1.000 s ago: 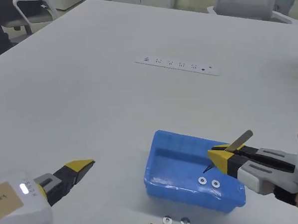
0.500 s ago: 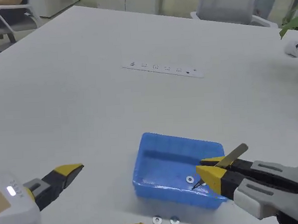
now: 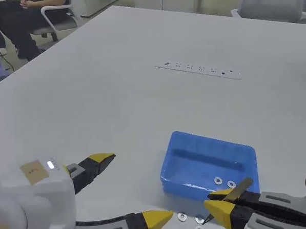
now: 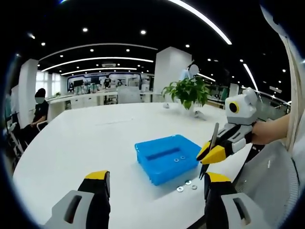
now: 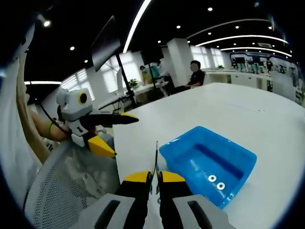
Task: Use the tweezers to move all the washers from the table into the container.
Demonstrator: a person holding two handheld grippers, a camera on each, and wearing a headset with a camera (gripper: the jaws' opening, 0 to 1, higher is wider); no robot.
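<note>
White table (image 3: 116, 96) in an open-plan office: the blue container (image 3: 185, 187) holds two washers (image 3: 218, 181) on its floor, and three more lie on the table just outside its near wall. The right gripper (image 5: 155, 175) is clamped on the tweezers (image 5: 156, 160), tips down by those three, while the left gripper (image 4: 157, 176) stands wide and holds nothing. Judgement: the washers are light, flat, hard and slippery, so each is best pinched across its ring with one tip through the hole.

Both the left gripper (image 3: 141, 185) and the right gripper (image 3: 207, 206) have pale grey bodies and 2 black fingers (image 3: 94, 162) capped in yellow, and the left one's white housing (image 3: 29, 203) carries a tan label (image 3: 34, 172) and a small lit lamp (image 3: 51, 164).
</note>
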